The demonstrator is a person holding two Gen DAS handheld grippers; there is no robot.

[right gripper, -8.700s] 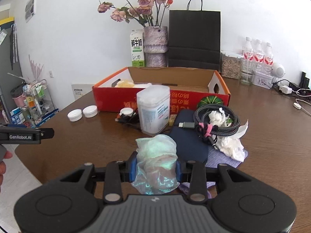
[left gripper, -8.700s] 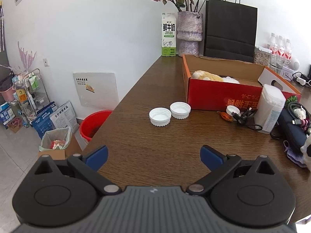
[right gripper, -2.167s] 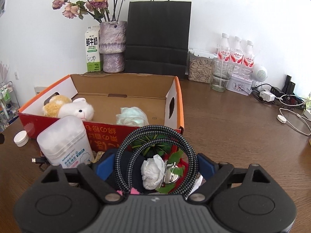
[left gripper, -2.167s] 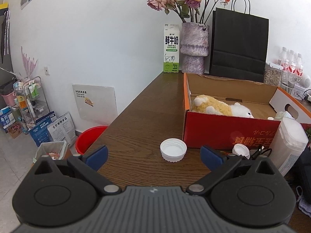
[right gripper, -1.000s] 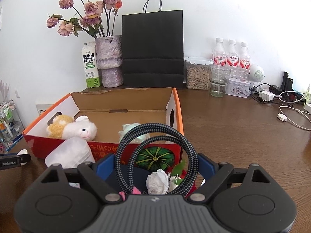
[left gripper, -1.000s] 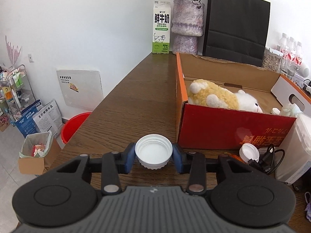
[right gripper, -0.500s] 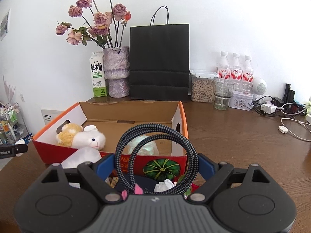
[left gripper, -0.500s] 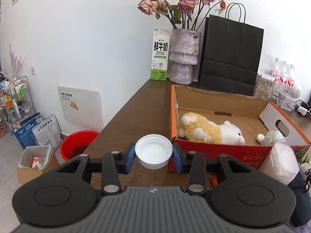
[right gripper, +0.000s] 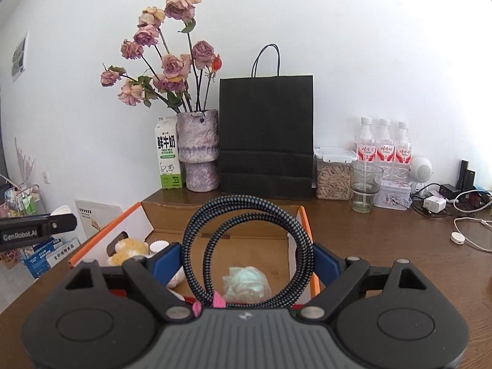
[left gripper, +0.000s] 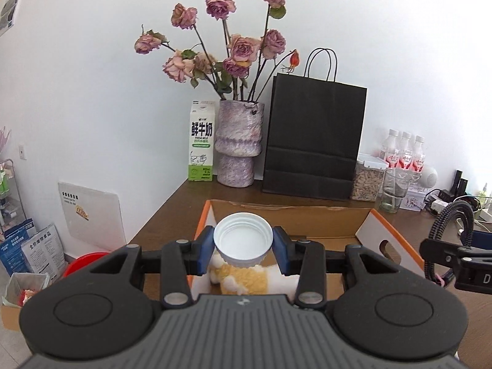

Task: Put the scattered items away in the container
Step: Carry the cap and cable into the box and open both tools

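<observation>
My left gripper (left gripper: pixel 243 247) is shut on a white plastic lid (left gripper: pixel 243 238), held in the air over the left end of the red-and-orange cardboard box (left gripper: pixel 289 215). A yellow-and-white plush toy (left gripper: pixel 243 281) lies in the box below it. My right gripper (right gripper: pixel 247 261) is shut on a coiled black braided cable (right gripper: pixel 246 212) with pink ties, raised over the box's near wall (right gripper: pixel 304 218). A crumpled pale green bag (right gripper: pixel 244 283) lies on the box floor. In the left wrist view the right gripper and its cable (left gripper: pixel 455 215) show at the right edge.
Behind the box stand a milk carton (left gripper: pixel 201 141), a vase of dried roses (left gripper: pixel 238 147), a black paper bag (left gripper: pixel 313 138), a seed jar (right gripper: pixel 333 173), a glass (right gripper: pixel 366 186) and water bottles (right gripper: pixel 382 143). Chargers and white cables (right gripper: pixel 461 215) lie at the right. A red bucket (left gripper: pixel 83 261) sits on the floor.
Both grippers have risen with their loads. The left one carried the lid from the table in front of the box up over the box's left end; the cable coil now hangs above the box.
</observation>
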